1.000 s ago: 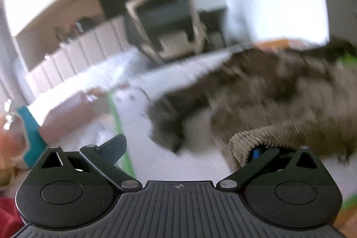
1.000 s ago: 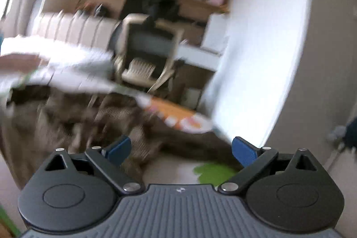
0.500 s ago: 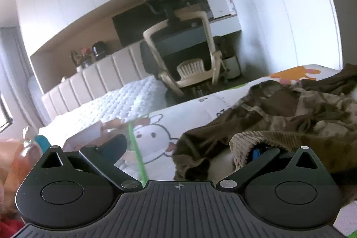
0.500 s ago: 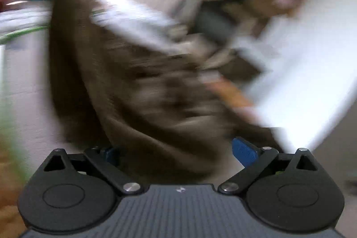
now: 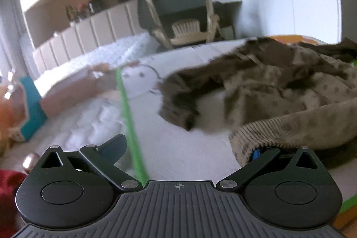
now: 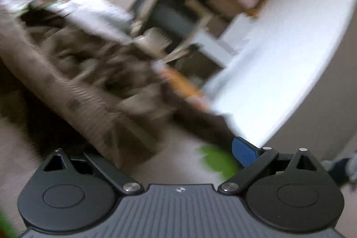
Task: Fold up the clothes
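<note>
Okay, the sweater lies in a rumpled heap on the white mat, spread to the right in my left view and filling the left half of my right view. It's a brown knit with darker dots and a ribbed hem. I judge it soft, light and floppy, so it will sag and drag wherever I'm not holding it, and the knit should grip the pads rather than slide.

The left gripper has its fingers wide apart. The left finger is bare over the mat, while the ribbed hem is draped over the right one, so only a blue sliver shows. That's hooked, not pinched, as far as I can see.

On the right gripper, the blue right finger is clear and the cloth covers the left one. The fingers look spread (this view is badly smeared, so I won't swear to contact).

Both tools sit low, pointing across the mat toward the chair; the right one is rolled over sideways.

I'd take hold at the hem, since the thick rib gives the firmest bite, one corner per tool.
</note>
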`<action>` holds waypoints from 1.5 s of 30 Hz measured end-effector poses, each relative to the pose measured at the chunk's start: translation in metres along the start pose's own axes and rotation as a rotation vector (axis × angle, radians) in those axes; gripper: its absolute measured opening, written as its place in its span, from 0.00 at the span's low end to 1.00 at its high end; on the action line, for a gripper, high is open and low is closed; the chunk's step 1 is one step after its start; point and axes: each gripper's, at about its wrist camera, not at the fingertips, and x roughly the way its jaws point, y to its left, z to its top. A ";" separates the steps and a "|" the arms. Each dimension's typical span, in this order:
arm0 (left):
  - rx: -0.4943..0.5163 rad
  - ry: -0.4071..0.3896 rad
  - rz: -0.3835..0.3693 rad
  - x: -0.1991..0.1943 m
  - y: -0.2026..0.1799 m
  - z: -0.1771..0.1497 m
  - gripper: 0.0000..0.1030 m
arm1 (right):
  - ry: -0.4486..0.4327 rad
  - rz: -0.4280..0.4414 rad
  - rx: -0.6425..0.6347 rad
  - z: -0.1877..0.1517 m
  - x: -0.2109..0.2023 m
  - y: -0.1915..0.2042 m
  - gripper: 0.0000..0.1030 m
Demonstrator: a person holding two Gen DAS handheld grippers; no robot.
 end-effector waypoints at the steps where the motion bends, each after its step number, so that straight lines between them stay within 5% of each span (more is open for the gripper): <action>1: 0.007 -0.038 -0.003 -0.009 0.002 0.006 1.00 | -0.026 -0.028 0.042 0.006 -0.007 -0.014 0.95; 5: 0.067 -0.181 0.010 -0.041 0.002 0.028 1.00 | -0.099 -0.051 0.133 0.021 -0.031 -0.056 0.97; 8: 0.110 -0.189 -0.004 -0.052 -0.006 0.030 1.00 | -0.059 0.017 0.100 0.010 -0.035 -0.056 0.98; 13: 0.086 -0.026 -0.206 -0.054 -0.009 0.005 1.00 | 0.080 0.322 0.066 -0.026 -0.038 -0.043 0.98; 17: -0.001 0.080 -0.410 -0.053 0.001 -0.009 1.00 | 0.073 0.432 0.069 -0.034 -0.052 -0.040 0.99; 25: -0.233 -0.003 -0.618 -0.048 0.011 0.030 1.00 | -0.049 0.603 0.400 0.023 -0.022 -0.080 1.00; 30: -0.348 0.005 -0.644 0.001 -0.005 0.056 1.00 | 0.018 0.644 0.463 0.061 0.034 -0.065 1.00; 37: -0.394 0.195 -0.636 0.086 -0.039 0.038 1.00 | 0.227 0.704 0.470 0.086 0.119 -0.002 1.00; 42: -0.442 0.244 -0.658 0.101 -0.037 0.016 1.00 | 0.363 0.697 0.550 0.085 0.167 0.020 1.00; 45: -0.476 0.245 -0.681 0.103 -0.031 0.012 1.00 | 0.352 0.677 0.549 0.100 0.180 0.027 1.00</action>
